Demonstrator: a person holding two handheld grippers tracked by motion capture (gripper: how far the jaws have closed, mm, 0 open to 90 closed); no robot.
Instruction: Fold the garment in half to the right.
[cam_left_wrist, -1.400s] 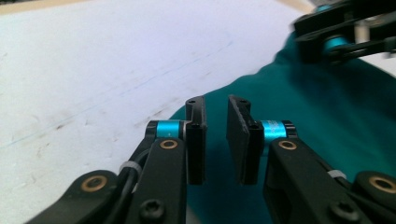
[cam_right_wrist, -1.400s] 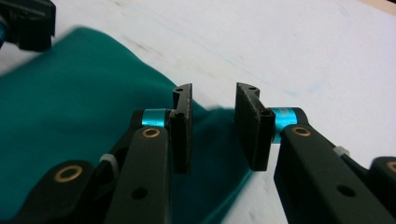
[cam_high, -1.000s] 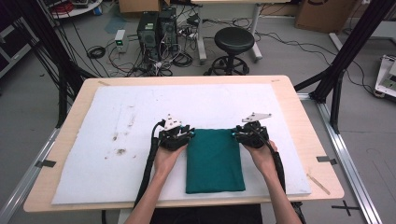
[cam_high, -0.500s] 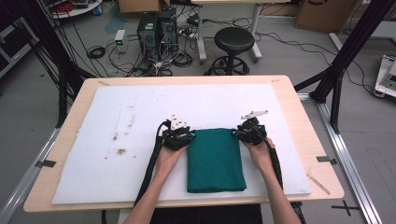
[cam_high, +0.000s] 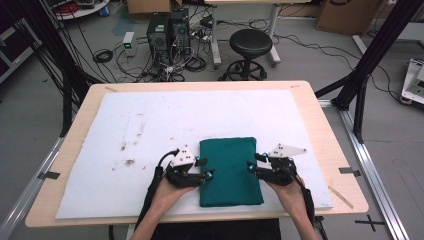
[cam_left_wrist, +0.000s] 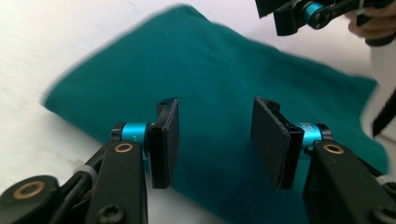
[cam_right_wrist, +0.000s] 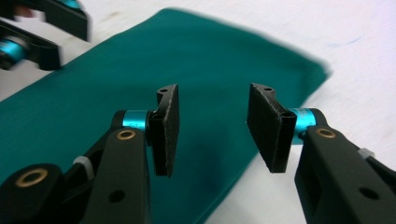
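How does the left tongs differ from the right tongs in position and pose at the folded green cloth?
The left tongs sits at the left edge of the folded dark green cloth; the right tongs sits at its right edge. The left points rightward, the right leftward. Both are open, with the cloth beyond their jaws.

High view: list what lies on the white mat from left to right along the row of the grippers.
Dark stains → left gripper → folded green cloth → right gripper → bare white mat.
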